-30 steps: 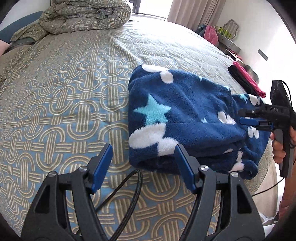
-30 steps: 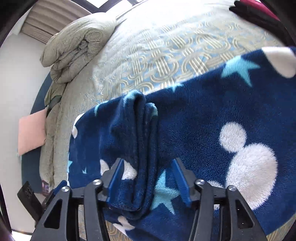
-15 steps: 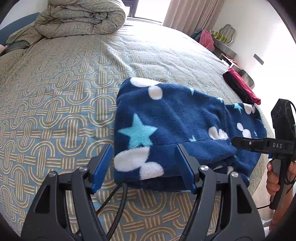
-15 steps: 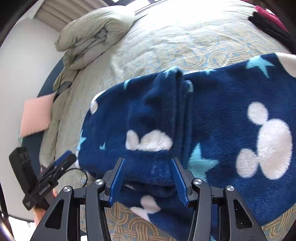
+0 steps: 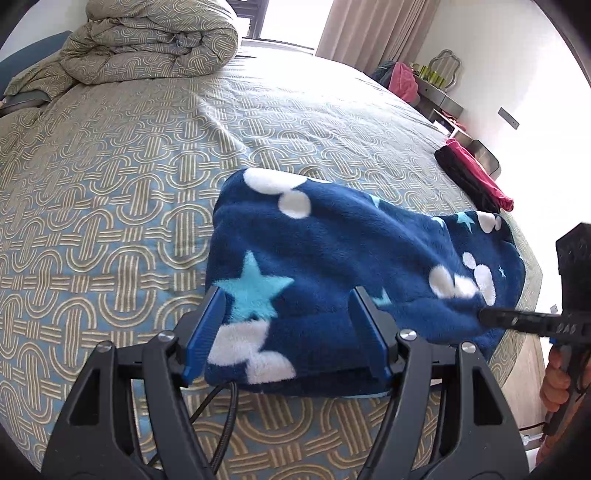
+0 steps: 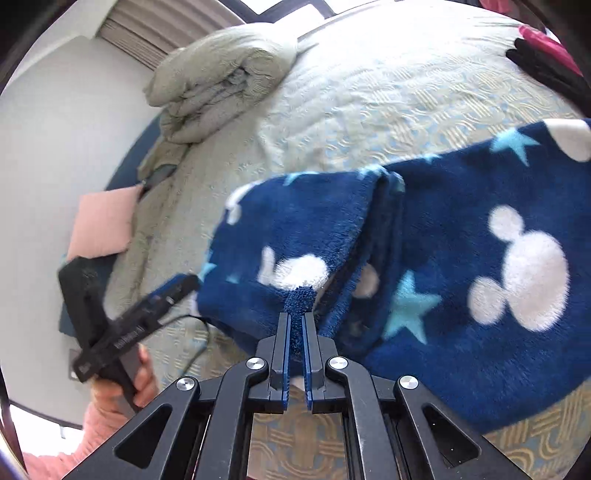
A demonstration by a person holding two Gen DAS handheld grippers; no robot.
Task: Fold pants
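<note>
Blue fleece pants (image 5: 332, 258) lie folded on the bed (image 5: 110, 184); right gripper (image 6: 297, 321) pinches their edge, left gripper (image 5: 288, 332) spread around a corner.

A wide bed (image 5: 110, 177) is covered by a beige-and-blue quilt with a looped pattern; a matching duvet (image 5: 147, 44) is bundled at its far end. Daylight is admitted through a window (image 5: 288, 22) flanked by tan curtains (image 5: 369, 33). White walls (image 5: 517, 74) are seen, with a small grey side table (image 5: 439, 99) alongside.

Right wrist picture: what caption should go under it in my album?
Right gripper pinching the edge of navy star-print fleece pants on a patterned bedspread.
</note>
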